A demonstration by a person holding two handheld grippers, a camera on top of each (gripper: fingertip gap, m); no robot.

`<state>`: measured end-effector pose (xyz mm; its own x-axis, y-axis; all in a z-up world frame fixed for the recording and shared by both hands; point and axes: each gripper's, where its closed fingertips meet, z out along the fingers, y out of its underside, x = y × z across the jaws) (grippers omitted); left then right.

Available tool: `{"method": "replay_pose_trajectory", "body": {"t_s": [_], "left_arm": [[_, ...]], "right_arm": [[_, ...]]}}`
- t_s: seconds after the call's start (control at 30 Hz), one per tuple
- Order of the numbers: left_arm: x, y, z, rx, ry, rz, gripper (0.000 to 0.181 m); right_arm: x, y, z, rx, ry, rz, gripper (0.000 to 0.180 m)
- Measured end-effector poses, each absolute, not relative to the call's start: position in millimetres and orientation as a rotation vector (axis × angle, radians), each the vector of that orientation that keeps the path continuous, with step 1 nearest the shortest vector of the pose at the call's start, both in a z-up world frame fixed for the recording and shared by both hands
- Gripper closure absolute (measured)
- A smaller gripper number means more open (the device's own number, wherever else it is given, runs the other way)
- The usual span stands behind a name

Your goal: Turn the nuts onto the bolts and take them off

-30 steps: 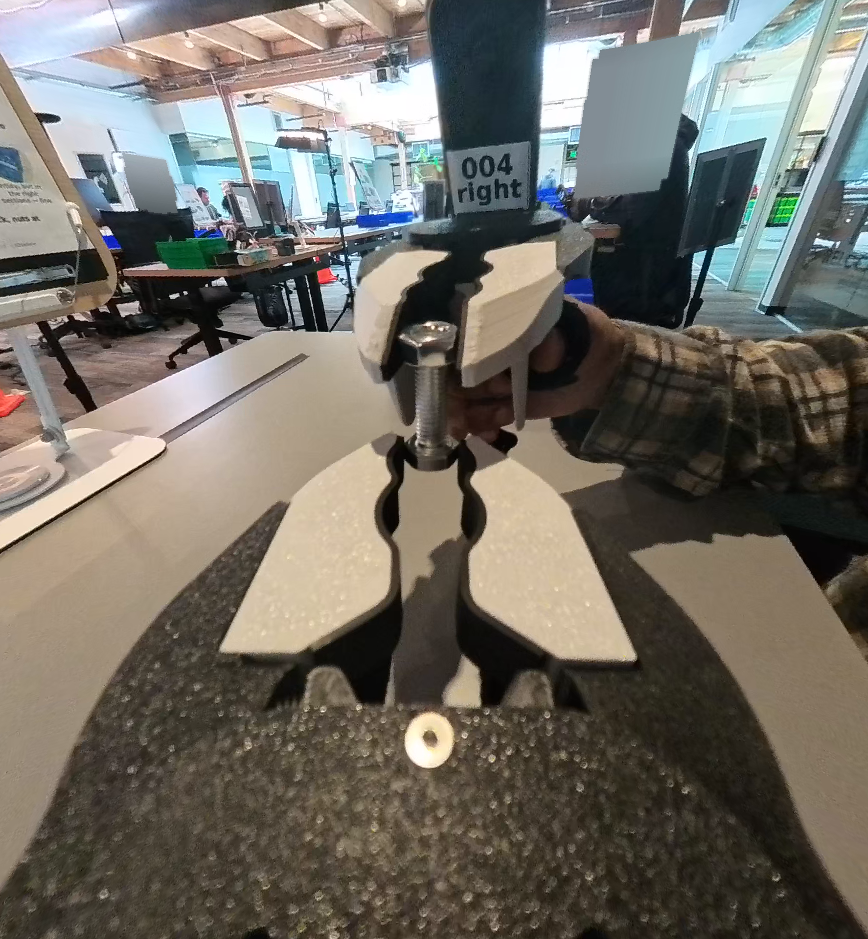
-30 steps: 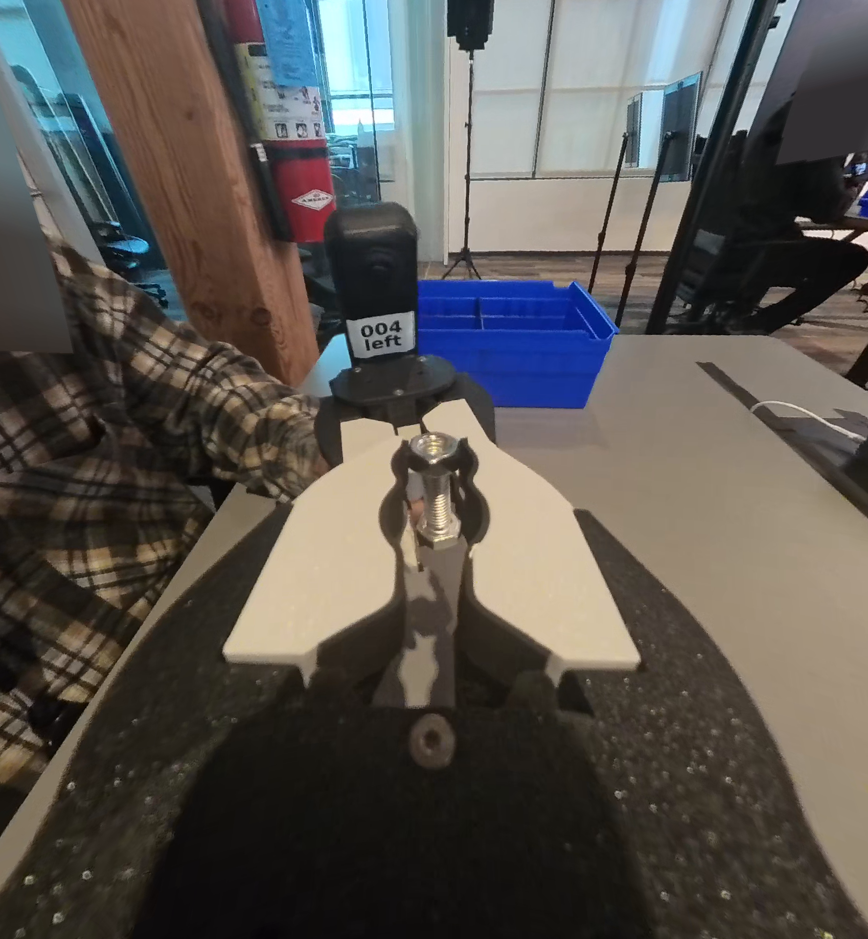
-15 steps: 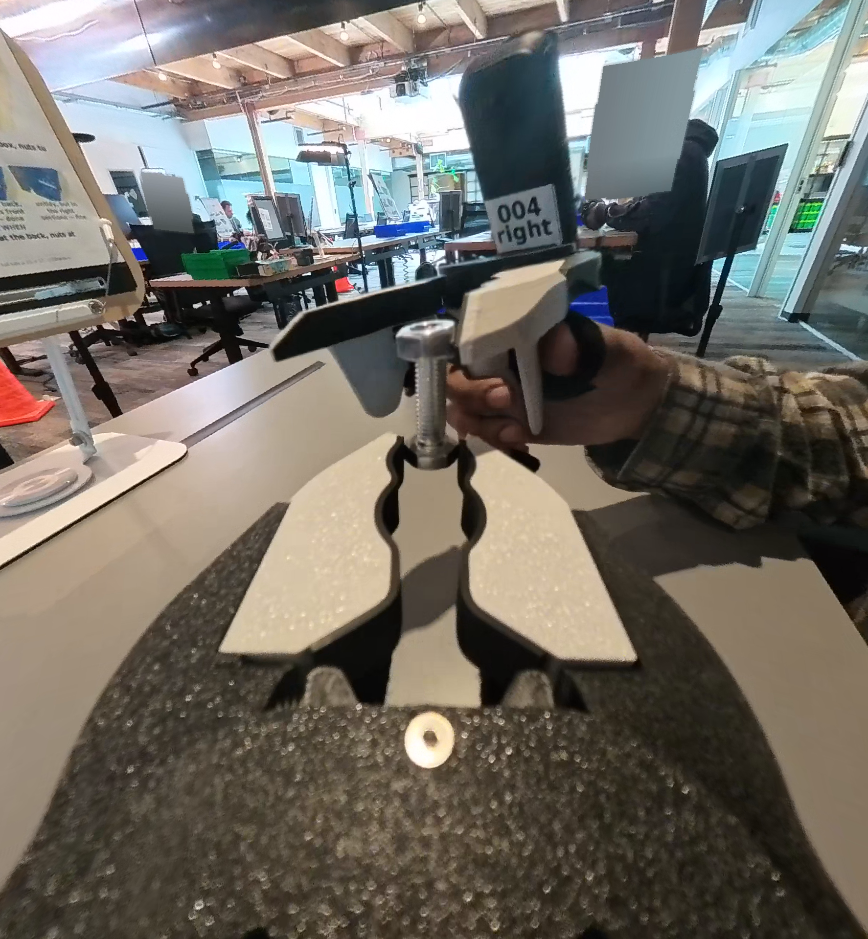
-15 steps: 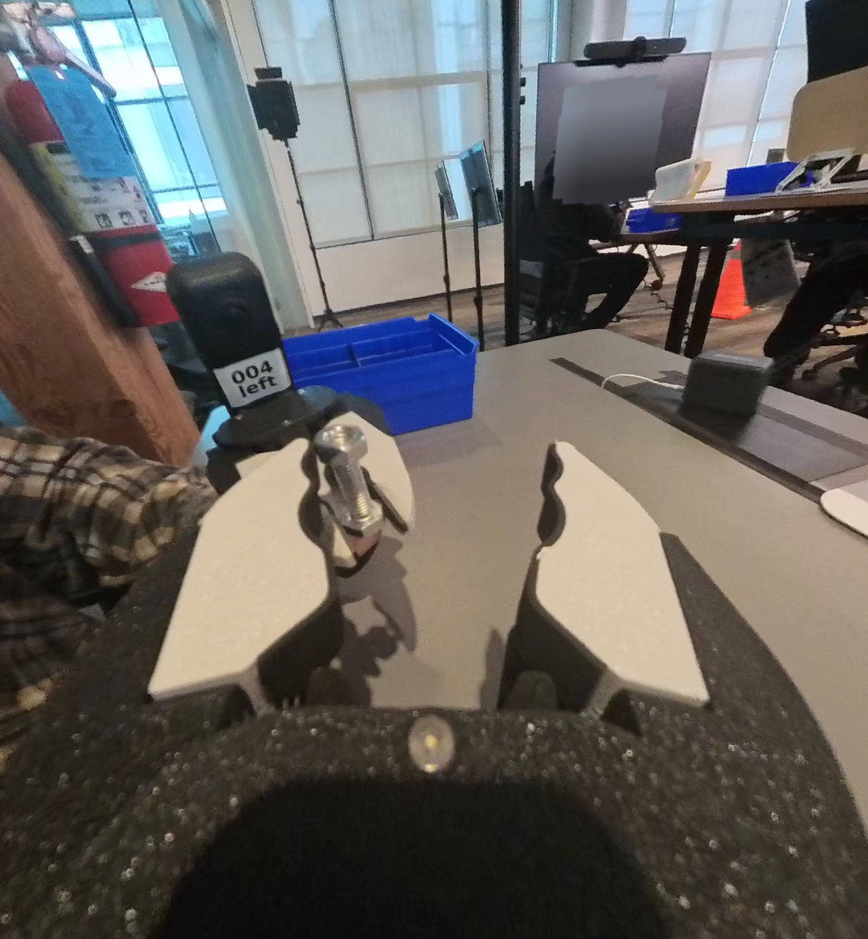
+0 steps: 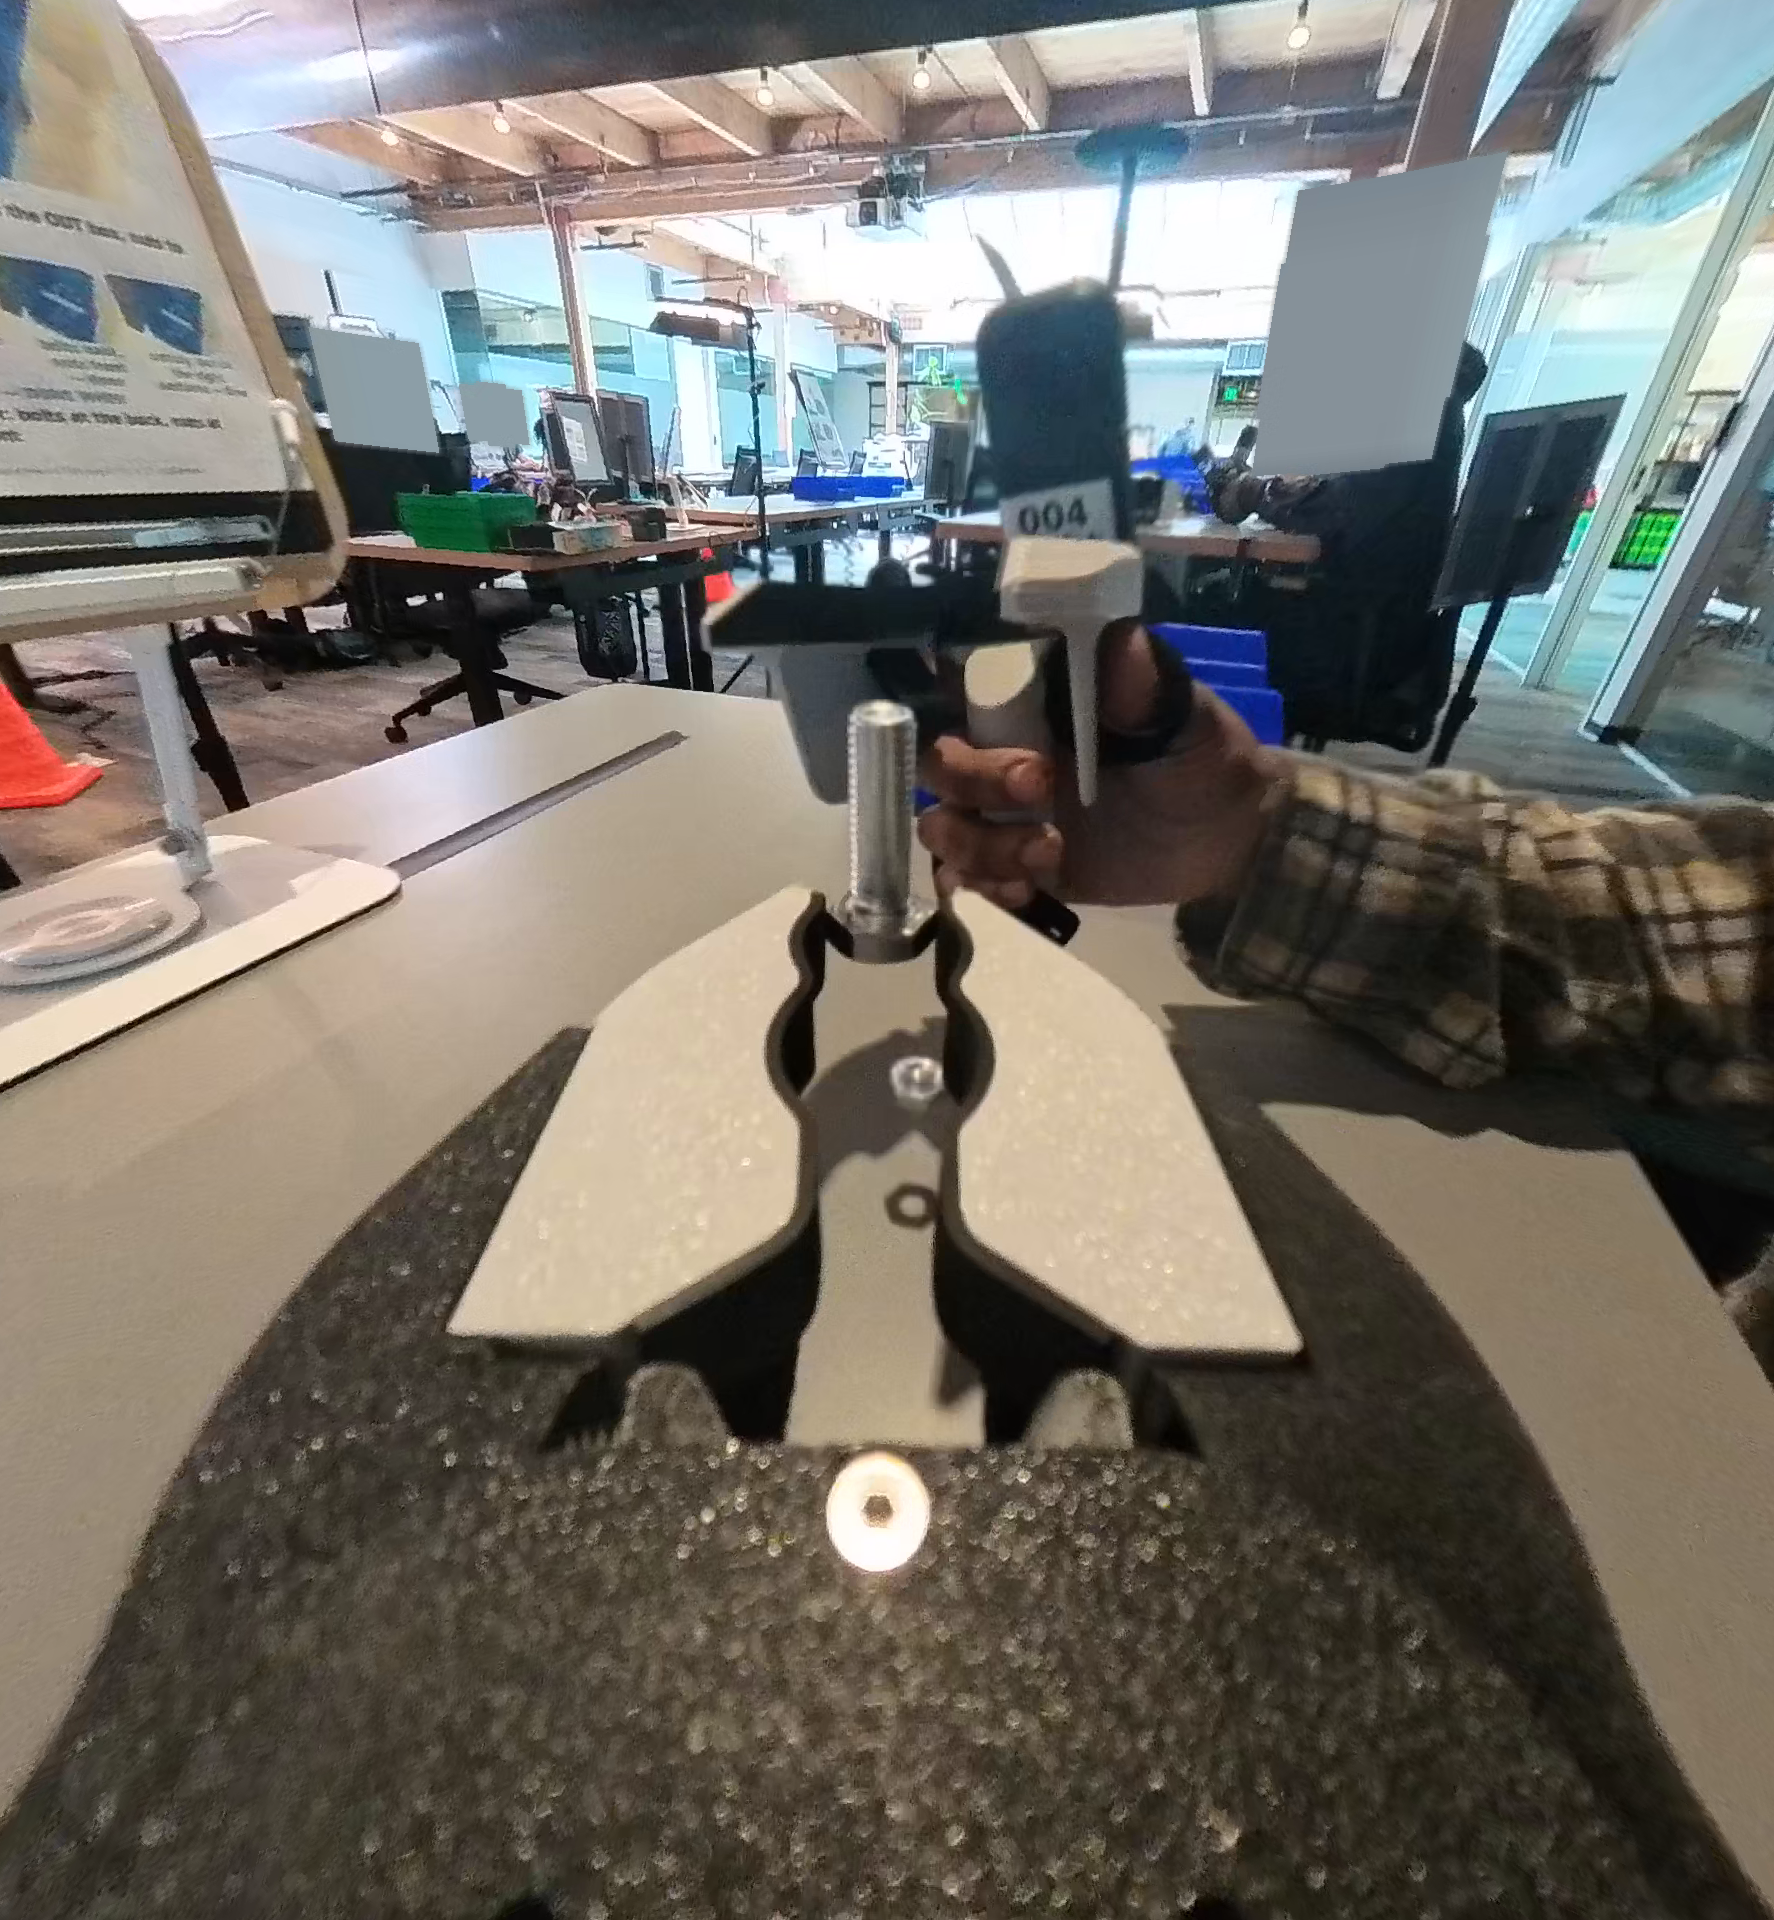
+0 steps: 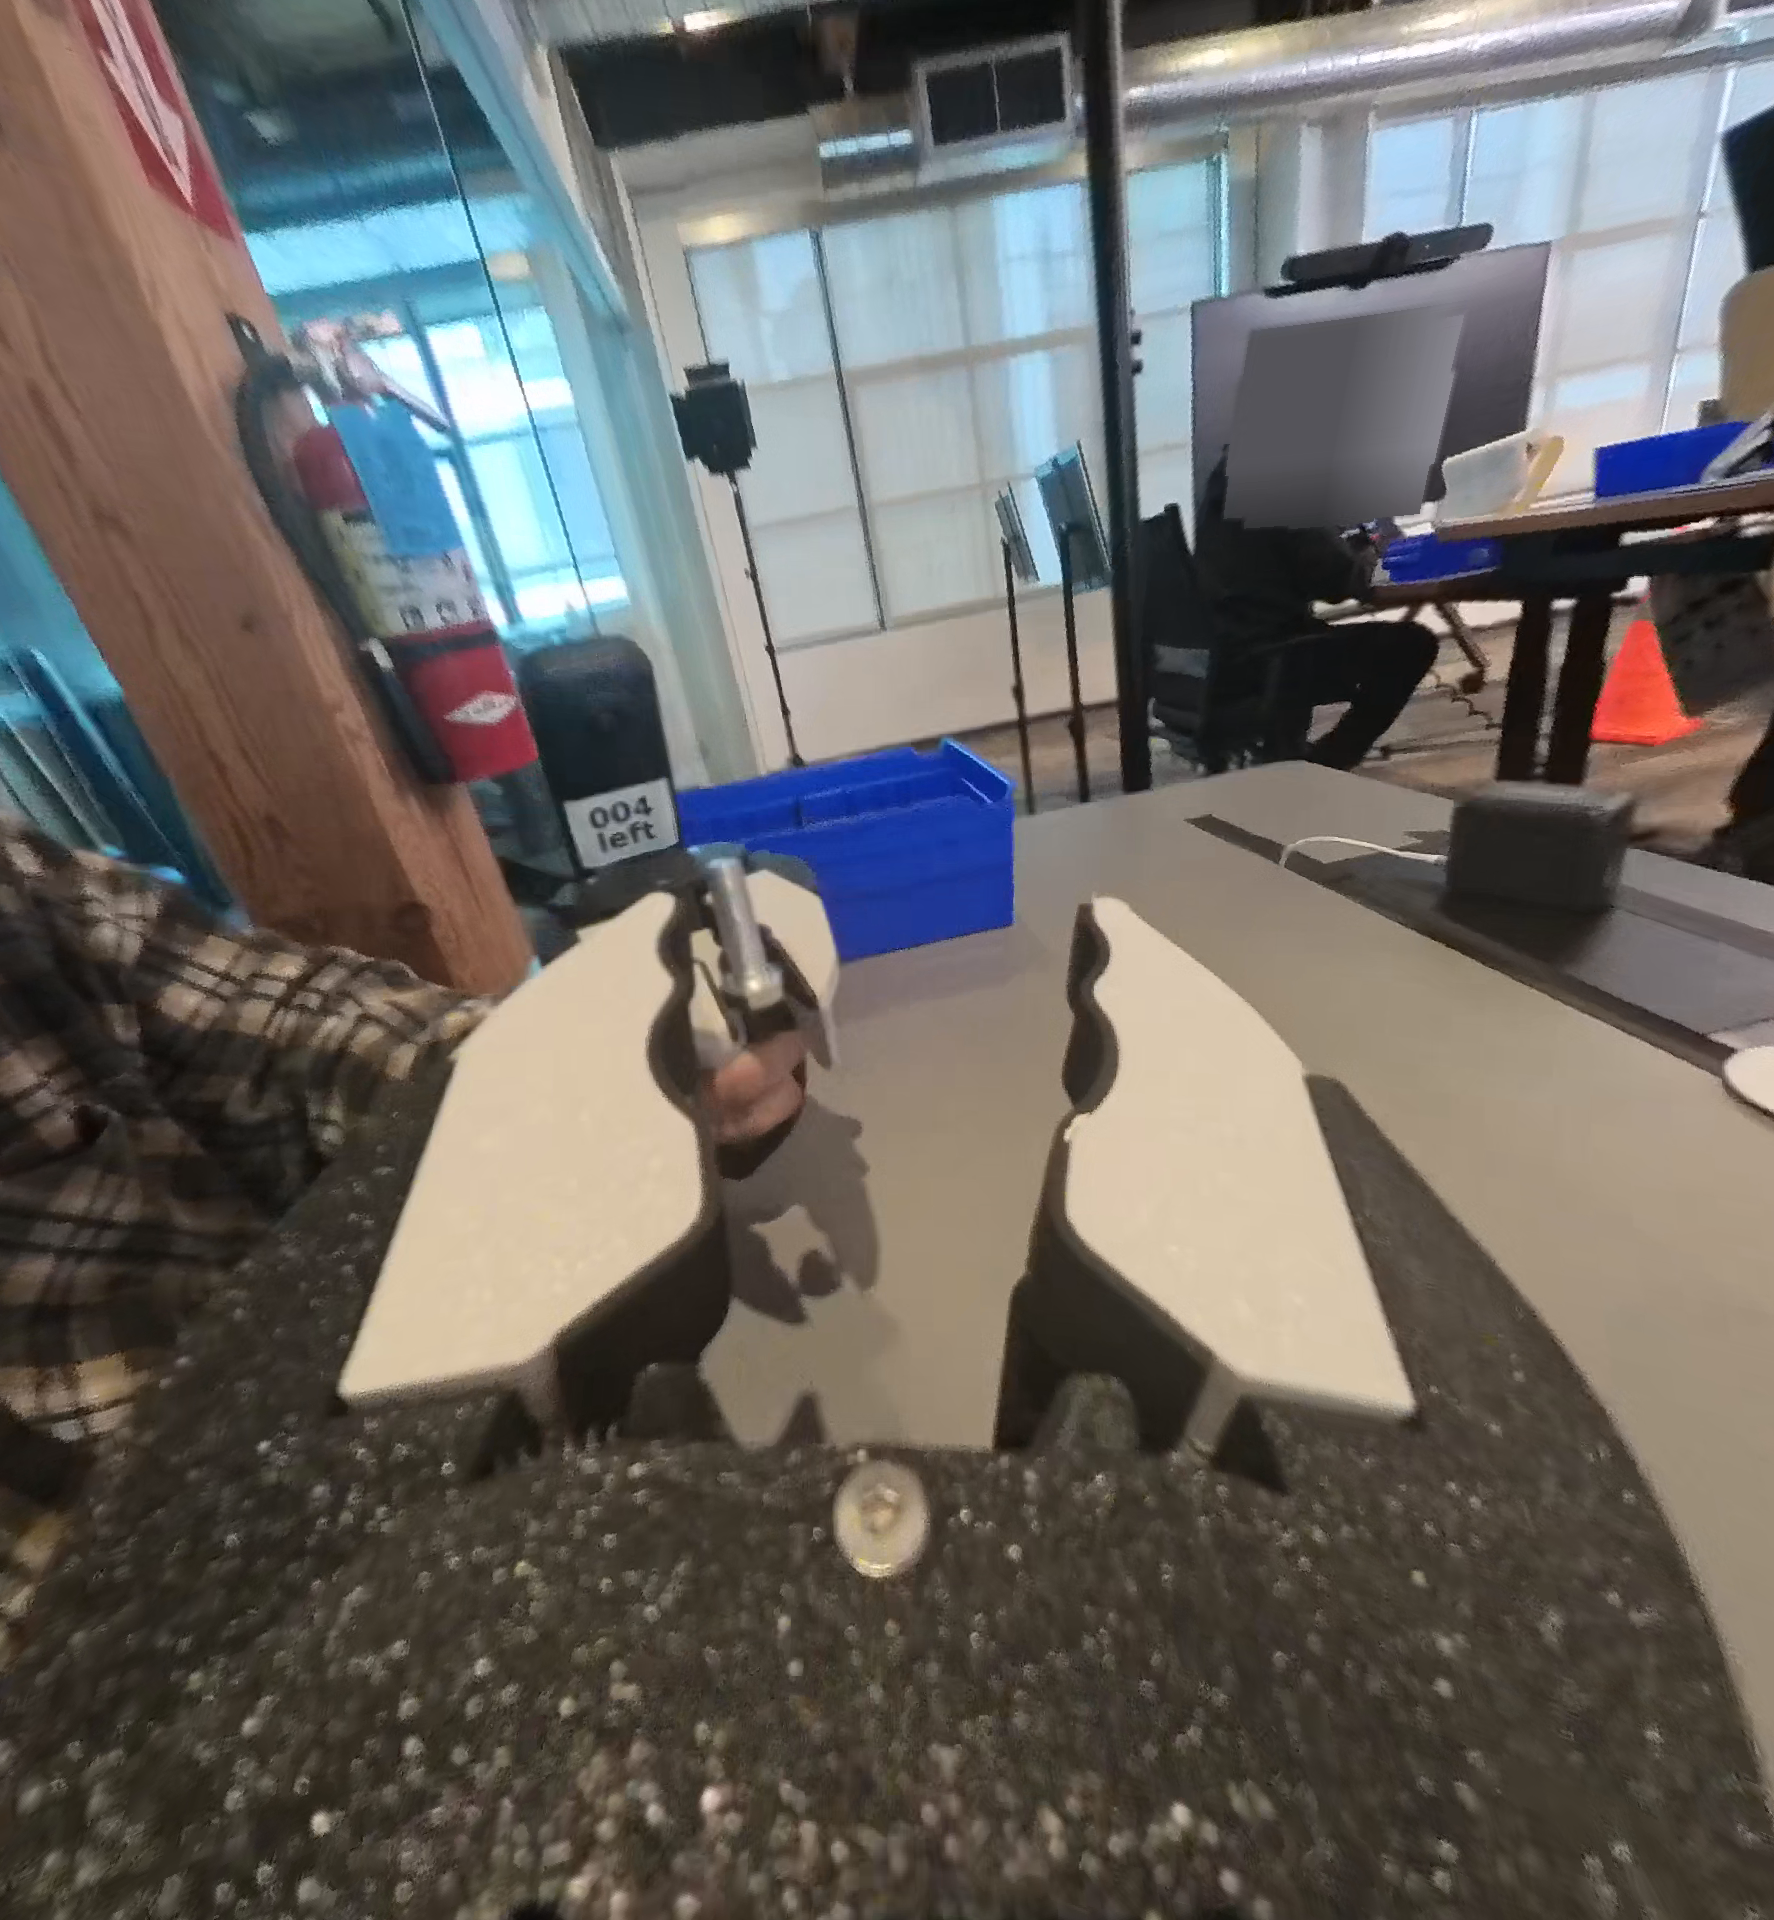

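Between left gripper [image 5: 883, 930] fingers — bolt [image 5: 880, 826] upright, nut [image 5: 914, 1077] on table [image 5: 550, 935] below

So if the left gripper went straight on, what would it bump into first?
Probably the hand holding the right gripper. It sits just past the bolt that the left gripper is clamping. The picture does not show how far off the hand is.

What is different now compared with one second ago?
The right gripper opened, let go of the nut and drew away. The nut has left the top of the bolt and now shows below, near the table. The left gripper stays shut on the bolt's head, bolt upright.
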<state>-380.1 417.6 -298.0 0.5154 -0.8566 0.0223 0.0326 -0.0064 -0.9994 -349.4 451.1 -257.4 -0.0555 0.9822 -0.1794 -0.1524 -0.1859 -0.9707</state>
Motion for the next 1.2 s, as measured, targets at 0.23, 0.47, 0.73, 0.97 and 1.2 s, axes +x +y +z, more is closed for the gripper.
{"method": "replay_pose_trajectory", "body": {"t_s": [0.23, 0.47, 0.73, 0.97, 1.2], "left_arm": [[-387.0, 424.6, -301.0, -1.419, 0.737, -0.829, 0.161], [-398.3, 434.0, -305.7, -1.442, 0.693, -0.846, 0.161], [-399.7, 434.0, -305.1, -1.442, 0.7, -0.827, 0.161], [-391.6, 431.1, -307.9, -1.447, 0.72, -0.834, 0.161], [-387.9, 427.6, -304.5, -1.432, 0.731, -0.817, 0.161]], "right_arm": [[-322.7, 472.5, -276.7, -1.262, -0.976, 1.533, 0.119], [-289.6, 432.1, -343.6, -1.536, -1.542, 1.069, 0.137], [-211.4, 325.0, -409.9, -1.734, -2.171, 0.805, 0.148], [-172.5, 271.6, -424.4, -1.832, -2.209, 0.578, 0.148], [-179.9, 264.4, -437.8, -1.901, -2.182, 0.61, 0.156]]}}
